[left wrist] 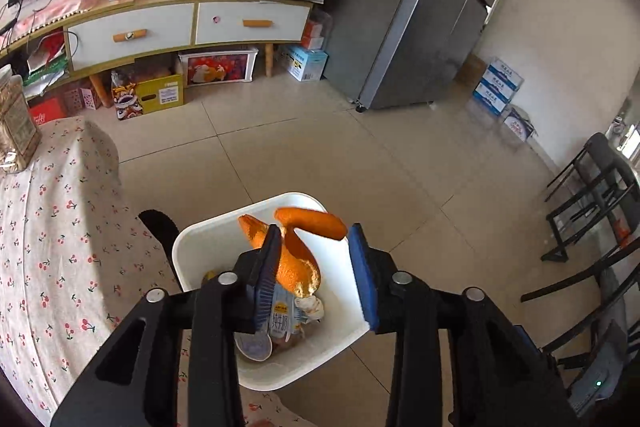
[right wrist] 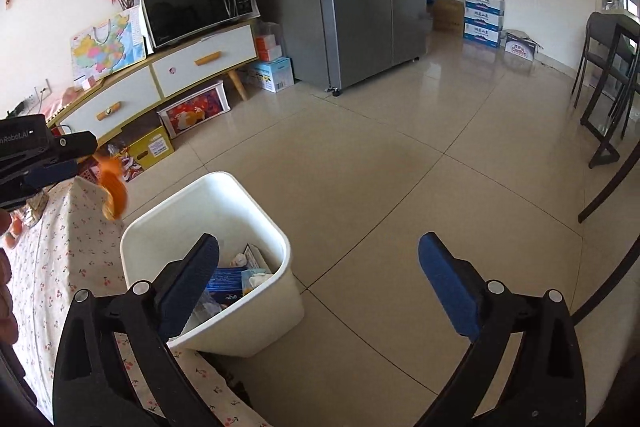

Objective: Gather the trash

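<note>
As counted: 1 peel point(left wrist: 298, 259), 1 bin point(left wrist: 200, 243).

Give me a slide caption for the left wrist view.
Left gripper, jaws open, with orange peel against one finger over a white trash bin beside the table.

Curled orange peel point(left wrist: 298, 259) above white bin point(left wrist: 200, 247), part-filled

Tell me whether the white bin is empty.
Not empty: the white bin already holds a milk carton, a cup and wrappers.
</note>
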`<action>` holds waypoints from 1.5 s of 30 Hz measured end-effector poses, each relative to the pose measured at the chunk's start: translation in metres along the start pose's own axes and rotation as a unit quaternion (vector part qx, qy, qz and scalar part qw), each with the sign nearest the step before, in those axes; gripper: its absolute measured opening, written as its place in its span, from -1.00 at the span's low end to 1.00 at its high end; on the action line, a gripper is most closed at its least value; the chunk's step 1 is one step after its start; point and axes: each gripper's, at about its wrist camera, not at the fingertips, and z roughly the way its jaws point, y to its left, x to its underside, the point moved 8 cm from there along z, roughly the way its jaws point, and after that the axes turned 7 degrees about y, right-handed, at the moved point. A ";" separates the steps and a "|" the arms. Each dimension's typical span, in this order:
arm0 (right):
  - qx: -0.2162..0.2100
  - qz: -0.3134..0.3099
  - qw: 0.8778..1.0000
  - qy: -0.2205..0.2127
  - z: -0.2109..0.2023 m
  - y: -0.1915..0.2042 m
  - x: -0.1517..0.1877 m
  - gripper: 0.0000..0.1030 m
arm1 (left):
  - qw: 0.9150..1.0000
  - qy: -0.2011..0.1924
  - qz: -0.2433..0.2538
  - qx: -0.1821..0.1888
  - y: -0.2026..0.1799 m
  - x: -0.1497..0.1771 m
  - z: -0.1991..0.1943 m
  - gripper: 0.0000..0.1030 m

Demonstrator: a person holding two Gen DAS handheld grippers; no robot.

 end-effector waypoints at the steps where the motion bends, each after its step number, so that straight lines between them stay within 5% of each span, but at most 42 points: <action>1: 0.003 0.005 1.000 -0.005 -0.002 -0.003 -0.002 0.86 | 1.000 0.001 -0.001 0.003 -0.003 0.002 0.001 0.02; 7: -0.005 0.037 0.999 -0.014 -0.007 -0.001 -0.003 0.86 | 1.000 -0.012 0.015 -0.016 0.003 0.022 -0.017 0.65; 9: -0.010 0.029 0.999 -0.009 -0.009 0.008 0.001 0.86 | 1.000 -0.019 0.006 -0.023 0.012 0.028 -0.028 0.72; 19: 0.011 -0.028 0.998 -0.055 -0.048 0.061 0.017 0.86 | 0.992 -0.083 -0.028 -0.087 0.060 0.056 -0.099 0.73; 23: -0.020 -0.033 0.997 -0.074 -0.068 0.076 0.022 0.86 | 0.986 -0.112 -0.035 -0.122 0.085 0.072 -0.128 0.87; 31: -0.064 -0.075 0.990 -0.099 -0.097 0.120 0.046 0.86 | 0.980 -0.090 -0.082 -0.159 0.137 0.122 -0.152 0.87; 45: -0.109 -0.145 0.982 -0.055 -0.099 0.179 0.102 0.86 | 0.963 -0.045 -0.124 -0.236 0.204 0.198 -0.170 0.87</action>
